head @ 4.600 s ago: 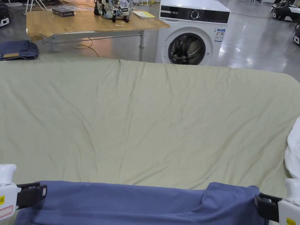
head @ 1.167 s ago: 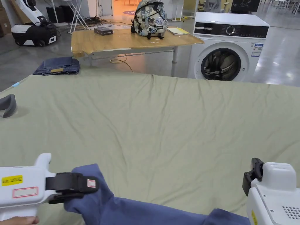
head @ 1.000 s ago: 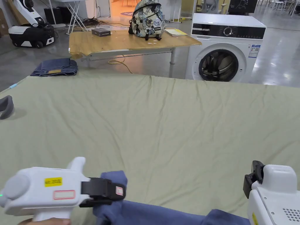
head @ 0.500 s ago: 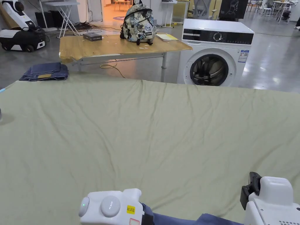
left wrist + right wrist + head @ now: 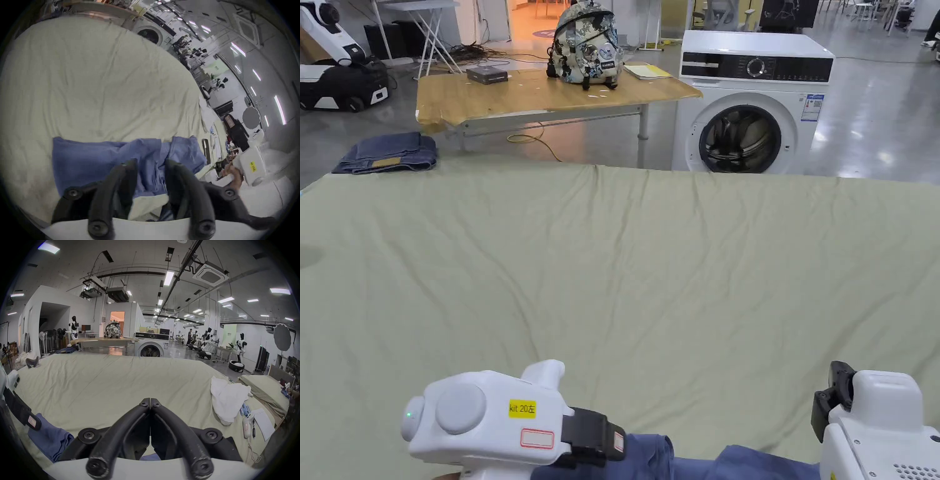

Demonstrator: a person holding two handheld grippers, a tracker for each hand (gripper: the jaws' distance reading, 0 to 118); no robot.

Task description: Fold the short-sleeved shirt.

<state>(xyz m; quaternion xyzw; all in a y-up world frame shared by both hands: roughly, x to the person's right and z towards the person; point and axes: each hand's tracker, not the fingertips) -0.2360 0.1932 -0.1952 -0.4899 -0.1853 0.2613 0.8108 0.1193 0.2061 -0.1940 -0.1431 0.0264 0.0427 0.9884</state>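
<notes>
Blue short-sleeved shirt (image 5: 100, 155): lies at the near edge of the bed, partly folded over itself, one bunched fold near the left gripper.

Left gripper (image 5: 151, 164): white body, black jaws. In the left gripper view the jaws stand apart with blue cloth lying between them; whether either jaw presses on the cloth cannot be told. In the head view it sits low at the near edge, jaw tip at the shirt.

Right gripper (image 5: 150, 400): white body, black jaws. In the right gripper view the jaws meet tip to tip with nothing between them, raised over the bed. A hand (image 5: 232, 174) holds it, seen in the left gripper view.

Bed (image 5: 650, 262): covered by a wrinkled pale green sheet.

White cloth (image 5: 227, 399): crumpled on the bed's right side.

Washing machine (image 5: 753, 103): white, front-loading, beyond the far edge of the bed.

Wooden desk (image 5: 506, 94): beside the washing machine; carries a patterned backpack (image 5: 586, 40).

Folded jeans (image 5: 387, 153): at the far left corner of the bed.
</notes>
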